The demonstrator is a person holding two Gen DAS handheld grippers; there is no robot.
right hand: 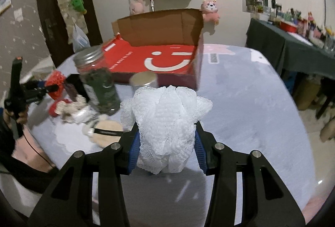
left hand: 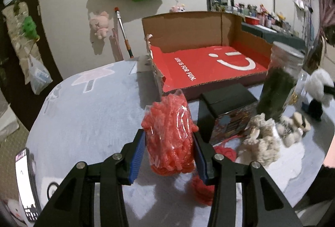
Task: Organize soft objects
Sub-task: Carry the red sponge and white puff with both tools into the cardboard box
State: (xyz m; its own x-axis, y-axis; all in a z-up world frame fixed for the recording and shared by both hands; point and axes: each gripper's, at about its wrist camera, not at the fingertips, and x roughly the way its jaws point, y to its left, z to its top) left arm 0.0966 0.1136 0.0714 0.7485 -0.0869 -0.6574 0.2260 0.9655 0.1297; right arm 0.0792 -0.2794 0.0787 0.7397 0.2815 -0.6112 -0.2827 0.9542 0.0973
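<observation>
My left gripper is shut on a red mesh sponge in clear plastic wrap and holds it above the grey table, in front of the open red cardboard box. My right gripper is shut on a white mesh bath pouf, held above the table in front of the same box. The left gripper with the red sponge also shows at the left of the right wrist view. A cream knitted soft toy and red yarn lie on the table.
A glass jar with dark green contents and a black box stand right of the red sponge. A silver-lidded tin stands before the box. A round beige pad lies on the table. A phone lies at left.
</observation>
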